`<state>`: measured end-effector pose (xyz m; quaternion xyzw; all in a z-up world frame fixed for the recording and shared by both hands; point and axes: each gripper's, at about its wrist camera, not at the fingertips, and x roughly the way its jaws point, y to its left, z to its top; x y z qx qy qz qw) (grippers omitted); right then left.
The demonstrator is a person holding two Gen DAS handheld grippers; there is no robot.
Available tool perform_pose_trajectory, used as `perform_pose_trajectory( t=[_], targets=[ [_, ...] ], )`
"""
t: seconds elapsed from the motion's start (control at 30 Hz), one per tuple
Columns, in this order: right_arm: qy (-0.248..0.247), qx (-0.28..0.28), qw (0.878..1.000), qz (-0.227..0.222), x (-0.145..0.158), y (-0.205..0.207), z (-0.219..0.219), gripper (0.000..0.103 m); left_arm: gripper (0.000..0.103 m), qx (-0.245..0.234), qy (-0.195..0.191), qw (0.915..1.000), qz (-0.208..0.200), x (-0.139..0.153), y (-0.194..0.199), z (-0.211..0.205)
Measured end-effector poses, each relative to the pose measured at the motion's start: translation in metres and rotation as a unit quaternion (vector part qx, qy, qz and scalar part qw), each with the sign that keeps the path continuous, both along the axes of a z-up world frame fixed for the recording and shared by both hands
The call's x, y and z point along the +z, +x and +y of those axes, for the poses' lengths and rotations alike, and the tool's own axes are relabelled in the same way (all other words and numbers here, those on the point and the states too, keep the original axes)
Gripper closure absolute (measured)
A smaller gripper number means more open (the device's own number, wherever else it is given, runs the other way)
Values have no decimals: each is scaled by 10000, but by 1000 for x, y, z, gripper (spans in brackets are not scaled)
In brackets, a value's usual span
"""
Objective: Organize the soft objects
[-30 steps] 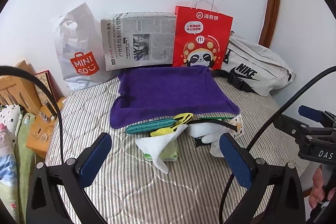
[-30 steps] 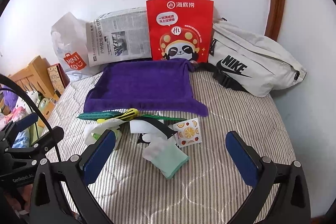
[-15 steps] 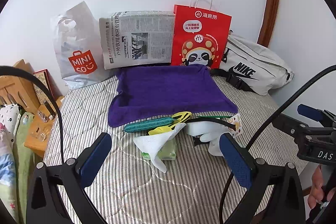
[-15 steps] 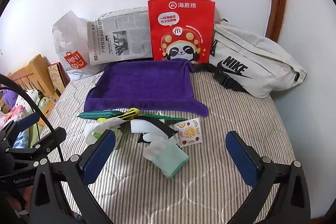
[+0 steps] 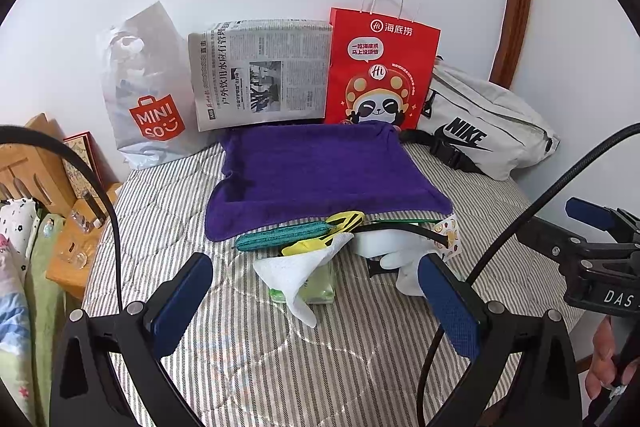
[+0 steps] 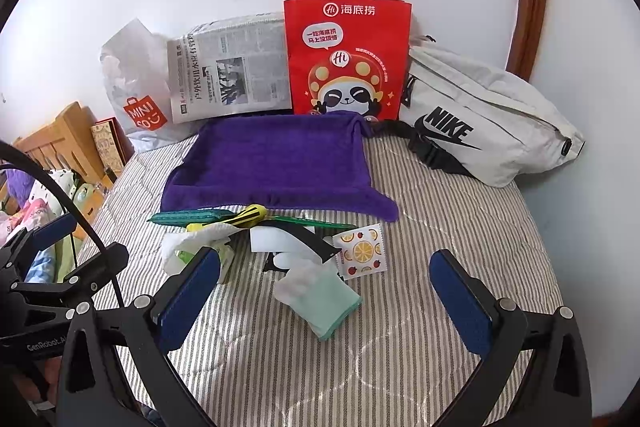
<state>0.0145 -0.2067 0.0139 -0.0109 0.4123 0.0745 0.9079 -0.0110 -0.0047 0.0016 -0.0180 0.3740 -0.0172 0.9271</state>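
A purple towel (image 5: 320, 175) (image 6: 276, 159) lies spread on the striped bed. In front of it sits a small heap: a teal cloth strip (image 5: 280, 239) (image 6: 184, 217), a yellow-black item (image 5: 344, 219) (image 6: 250, 215), a tissue pack with a white tissue (image 5: 298, 273) (image 6: 192, 247), a white sponge (image 6: 276, 241), a mint-cuffed white glove (image 6: 320, 297) and a fruit-print packet (image 6: 362, 253) (image 5: 448, 231). My left gripper (image 5: 316, 303) hangs open just short of the tissue pack. My right gripper (image 6: 324, 303) is open too, its fingers either side of the glove, above it.
Against the wall stand a Miniso plastic bag (image 5: 144, 95), a newspaper-wrapped block (image 5: 260, 79), a red paper bag (image 5: 380, 71) and a grey Nike bag (image 5: 480, 123). A wooden headboard and a low table (image 5: 48, 187) lie at the left. A hand (image 5: 604, 359) holds the right gripper's handle.
Both cameras have drifted slightly; the heap and towel keep their places. Both grippers stay open.
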Motion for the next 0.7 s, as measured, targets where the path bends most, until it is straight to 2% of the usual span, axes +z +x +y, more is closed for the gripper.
perform_pose_trajectory(
  t=[0.7],
  targets=[
    [8, 55, 10000, -60, 1, -5, 4, 0, 0, 20, -22, 10000, -22, 0, -1, 2]
  ],
)
